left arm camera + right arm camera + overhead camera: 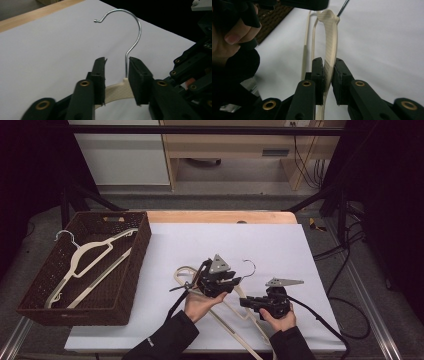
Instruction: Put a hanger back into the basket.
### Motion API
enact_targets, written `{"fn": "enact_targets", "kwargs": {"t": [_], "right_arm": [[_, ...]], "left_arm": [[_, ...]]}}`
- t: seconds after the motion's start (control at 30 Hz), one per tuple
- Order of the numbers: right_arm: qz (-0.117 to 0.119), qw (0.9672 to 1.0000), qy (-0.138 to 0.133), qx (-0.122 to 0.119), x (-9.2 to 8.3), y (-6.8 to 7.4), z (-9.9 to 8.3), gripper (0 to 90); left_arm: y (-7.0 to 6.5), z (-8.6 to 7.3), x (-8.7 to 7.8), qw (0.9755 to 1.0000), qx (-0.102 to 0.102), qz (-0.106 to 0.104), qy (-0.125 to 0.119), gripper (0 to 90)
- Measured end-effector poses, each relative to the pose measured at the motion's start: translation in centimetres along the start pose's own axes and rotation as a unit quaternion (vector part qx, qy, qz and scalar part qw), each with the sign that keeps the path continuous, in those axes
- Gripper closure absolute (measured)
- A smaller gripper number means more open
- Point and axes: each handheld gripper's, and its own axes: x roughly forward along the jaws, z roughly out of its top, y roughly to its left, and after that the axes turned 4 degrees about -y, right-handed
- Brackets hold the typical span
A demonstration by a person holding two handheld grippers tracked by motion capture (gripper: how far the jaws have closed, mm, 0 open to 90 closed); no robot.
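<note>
A cream plastic hanger (pixel 181 271) with a metal hook (pixel 250 265) lies on the white sheet, lifted at its neck. My left gripper (pixel 235 279) is open around the neck: in the left gripper view the cream hanger (pixel 117 91) runs between the spread jaws of the left gripper (pixel 117 62), and the hook (pixel 132 32) rises just ahead of them. My right gripper (pixel 243 301) is shut on one arm of the hanger. In the right gripper view, the right gripper (pixel 328 62) pinches the ribbed arm of the hanger (pixel 330 30) between its pads.
A brown wicker basket (pixel 140 250) stands at the table's left with two cream hangers (pixel 90 255) inside. The white sheet (pixel 225 240) covers the wooden table (pixel 220 216). Cables trail off the right side. A hand (pixel 232 32) holds the left gripper close beside the right one.
</note>
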Motion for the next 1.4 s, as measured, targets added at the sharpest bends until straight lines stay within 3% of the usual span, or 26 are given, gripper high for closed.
{"fn": "enact_targets", "kwargs": {"t": [0.23,0.43,0.7,0.87,0.97,1.23,1.4], "right_arm": [[0.037,0.9992,-0.011,0.011,-0.4,0.4,0.2,85.4],[0.063,0.9980,-0.005,-0.008,-0.5,1.2,0.8,86.7],[0.088,0.9950,-0.006,-0.046,-1.0,2.4,2.3,86.8],[0.105,0.9913,-0.002,-0.079,-0.8,3.4,3.3,86.8],[0.120,0.9884,0.007,-0.093,-0.4,4.0,3.5,86.8],[0.132,0.9850,0.024,-0.109,0.1,4.6,3.2,86.8],[0.136,0.9837,0.036,-0.112,0.4,4.7,3.1,86.7]], "left_arm": [[1.8,-0.3,-4.5,0.9996,0.022,0.002,-0.018,36.4],[3.0,-1.0,-7.8,0.9990,0.026,-0.007,-0.035,16.1],[3.6,-2.0,-9.9,0.9985,0.043,-0.025,-0.022,9.9],[3.4,-2.4,-9.5,0.9973,0.063,-0.038,0.004,12.7],[3.3,-2.6,-8.9,0.9960,0.074,-0.046,0.021,19.2],[2.8,-2.9,-8.2,0.9913,0.101,-0.073,0.040,50.8],[2.8,-3.0,-8.1,0.9886,0.110,-0.082,0.061,62.6]]}}
